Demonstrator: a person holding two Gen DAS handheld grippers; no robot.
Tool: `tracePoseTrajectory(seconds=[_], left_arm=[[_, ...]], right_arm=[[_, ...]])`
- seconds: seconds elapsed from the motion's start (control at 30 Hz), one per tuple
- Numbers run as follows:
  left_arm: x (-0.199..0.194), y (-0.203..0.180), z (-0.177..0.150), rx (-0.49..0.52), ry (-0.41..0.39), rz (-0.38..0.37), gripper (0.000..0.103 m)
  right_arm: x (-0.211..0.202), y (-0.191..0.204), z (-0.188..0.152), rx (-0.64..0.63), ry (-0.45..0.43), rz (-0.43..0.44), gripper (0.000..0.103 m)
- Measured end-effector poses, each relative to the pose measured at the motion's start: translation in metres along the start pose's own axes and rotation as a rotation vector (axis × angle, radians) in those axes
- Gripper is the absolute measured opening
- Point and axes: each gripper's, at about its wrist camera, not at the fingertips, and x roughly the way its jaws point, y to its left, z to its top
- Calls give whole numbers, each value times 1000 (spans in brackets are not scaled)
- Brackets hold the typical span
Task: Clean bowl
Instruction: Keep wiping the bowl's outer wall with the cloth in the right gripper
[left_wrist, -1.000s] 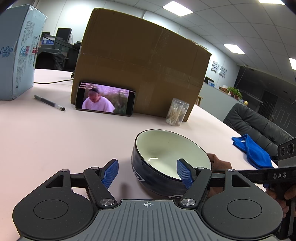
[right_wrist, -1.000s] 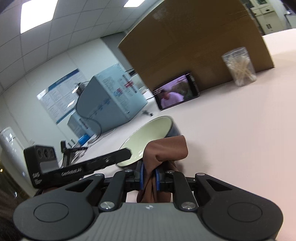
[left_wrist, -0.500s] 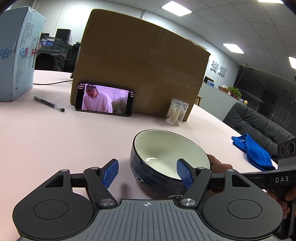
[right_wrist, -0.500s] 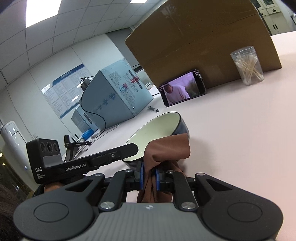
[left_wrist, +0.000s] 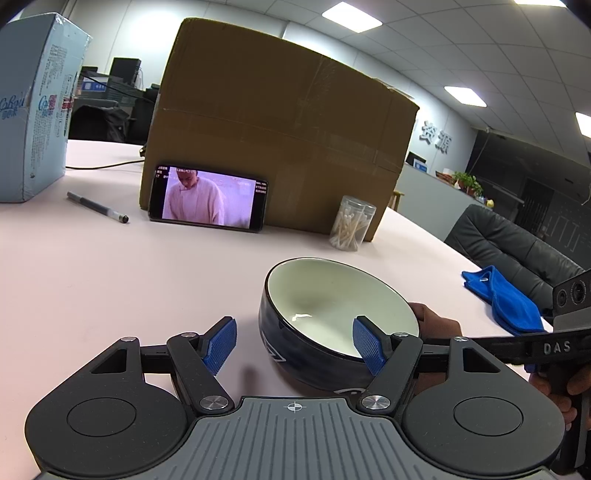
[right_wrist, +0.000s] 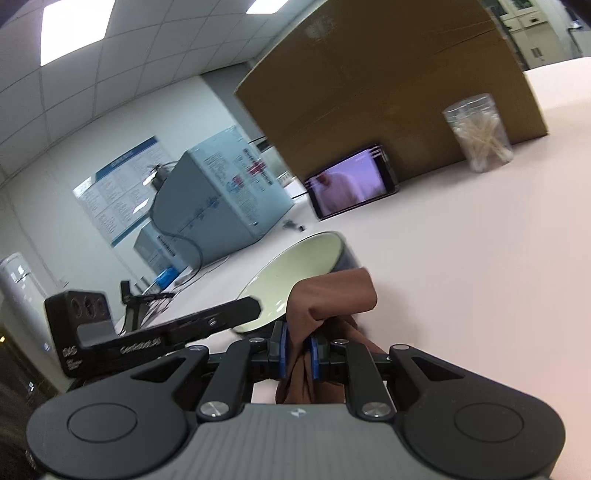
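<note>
White "DAS" lettering marks the right gripper (left_wrist: 554, 347) beside the bowl (left_wrist: 332, 314).

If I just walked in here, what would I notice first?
Probably the phone playing a video, leaning against the big cardboard box at the back of the table. Nearer, a dark blue bowl with a white inside stands tilted, its rim between the open left hand-held gripper's pads. The right hand-held gripper pinches a brown cloth at the bowl's edge.

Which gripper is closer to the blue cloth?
Right. The right gripper, clamping a brown cloth, sits beside the blue cloth; the left gripper straddles the bowl's rim, farther away.
</note>
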Motion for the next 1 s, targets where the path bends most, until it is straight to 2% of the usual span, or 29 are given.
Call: tracePoseTrajectory(seconds=[0.17, 0.4, 0.6, 0.73, 0.8, 0.9, 1.0], left_arm=[[-1, -1, 0, 0, -1, -1, 71], [-1, 1, 0, 0, 0, -2, 71], [-2, 0, 0, -5, 2, -6, 71], [-2, 4, 0, -30, 5, -12, 71], [-3, 3, 2, -33, 3, 11, 71], [-1, -2, 6, 5, 15, 20, 71], [8, -7, 14, 84, 24, 20, 70]], right_arm=[[1, 7, -1, -30, 21, 36, 15], [-8, -3, 1, 33, -27, -19, 15], [-1, 7, -2, -29, 27, 46, 15], [-3, 10, -3, -39, 27, 45, 15], [-5, 8, -4, -16, 25, 33, 16], [-7, 7, -5, -5, 19, 26, 15], [-9, 9, -6, -13, 12, 15, 15]])
